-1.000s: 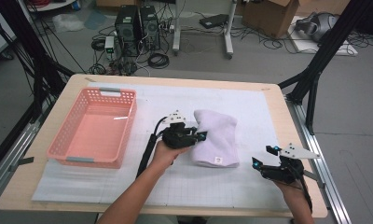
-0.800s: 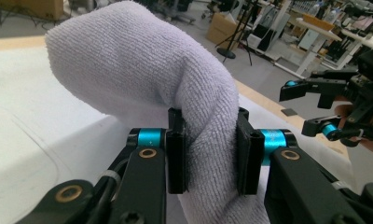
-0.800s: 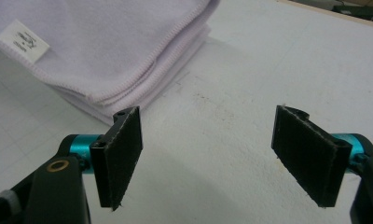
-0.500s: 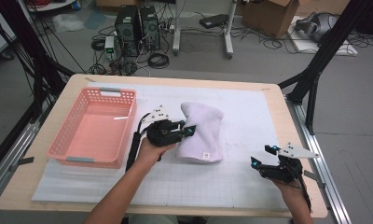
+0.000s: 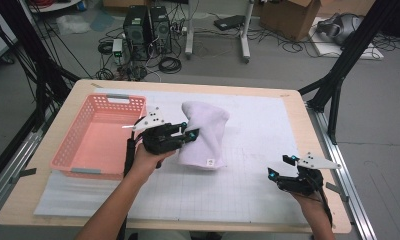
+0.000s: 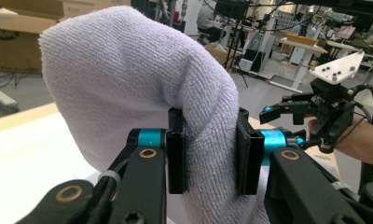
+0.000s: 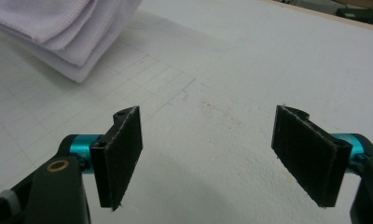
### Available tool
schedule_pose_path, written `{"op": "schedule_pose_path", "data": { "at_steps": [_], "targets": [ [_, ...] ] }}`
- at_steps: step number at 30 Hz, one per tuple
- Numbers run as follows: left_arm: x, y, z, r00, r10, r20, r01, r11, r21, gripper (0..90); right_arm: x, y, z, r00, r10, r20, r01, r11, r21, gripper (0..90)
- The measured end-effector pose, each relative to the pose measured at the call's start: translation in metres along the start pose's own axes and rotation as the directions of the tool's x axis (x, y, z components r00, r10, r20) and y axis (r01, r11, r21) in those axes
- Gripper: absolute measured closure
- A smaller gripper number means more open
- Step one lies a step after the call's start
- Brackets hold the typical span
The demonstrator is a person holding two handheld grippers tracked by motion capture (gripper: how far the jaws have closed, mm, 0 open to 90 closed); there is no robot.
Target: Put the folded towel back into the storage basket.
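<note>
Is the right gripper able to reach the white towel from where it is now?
Probably yes. The right gripper is open and holds nothing, and only bare mat lies between it and the white towel, which the left gripper holds pinched and lifted.

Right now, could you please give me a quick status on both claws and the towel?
Left claw shut on folded white terry towel, lifting one side. Right claw open, empty, over white gridded mat. Pink plastic basket beside towel; nothing between.
</note>
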State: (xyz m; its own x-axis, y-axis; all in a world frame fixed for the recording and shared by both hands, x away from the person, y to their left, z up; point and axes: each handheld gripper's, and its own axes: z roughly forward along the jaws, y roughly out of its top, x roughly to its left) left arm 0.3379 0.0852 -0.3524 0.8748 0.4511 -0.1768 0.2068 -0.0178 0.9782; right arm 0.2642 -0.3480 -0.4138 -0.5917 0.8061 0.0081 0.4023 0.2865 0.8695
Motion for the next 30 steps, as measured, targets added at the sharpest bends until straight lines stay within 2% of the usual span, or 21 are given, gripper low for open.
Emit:
{"op": "schedule_pose_path", "data": {
  "at_steps": [3, 13, 21, 30],
  "targets": [
    [0.001, 0.007, -0.01, 0.9999, 0.014, 0.003, -0.014, 0.9998, -0.015, 70.7, 0.001, 0.001, 0.0, 1.0, -0.003, -0.001, 0.003, 1.0, -0.001, 23.5],
    [0.005, 0.02, -0.029, 0.9995, 0.024, 0.018, -0.023, 0.9986, -0.047, 70.7, 0.001, 0.001, 0.0, 1.0, -0.006, -0.001, 0.006, 1.0, 0.0, 23.5],
    [0.011, 0.027, -0.045, 0.9994, 0.034, -0.004, -0.035, 0.9979, -0.055, 70.6, 0.001, 0.001, -0.001, 1.0, 0.001, 0.002, -0.001, 1.0, 0.001, 23.5],
    [0.02, 0.04, -0.074, 0.9986, 0.046, -0.025, -0.048, 0.9962, -0.073, 70.7, 0.0, 0.0, -0.001, 1.0, 0.003, 0.008, -0.003, 1.0, 0.001, 23.5]
  ]
}}
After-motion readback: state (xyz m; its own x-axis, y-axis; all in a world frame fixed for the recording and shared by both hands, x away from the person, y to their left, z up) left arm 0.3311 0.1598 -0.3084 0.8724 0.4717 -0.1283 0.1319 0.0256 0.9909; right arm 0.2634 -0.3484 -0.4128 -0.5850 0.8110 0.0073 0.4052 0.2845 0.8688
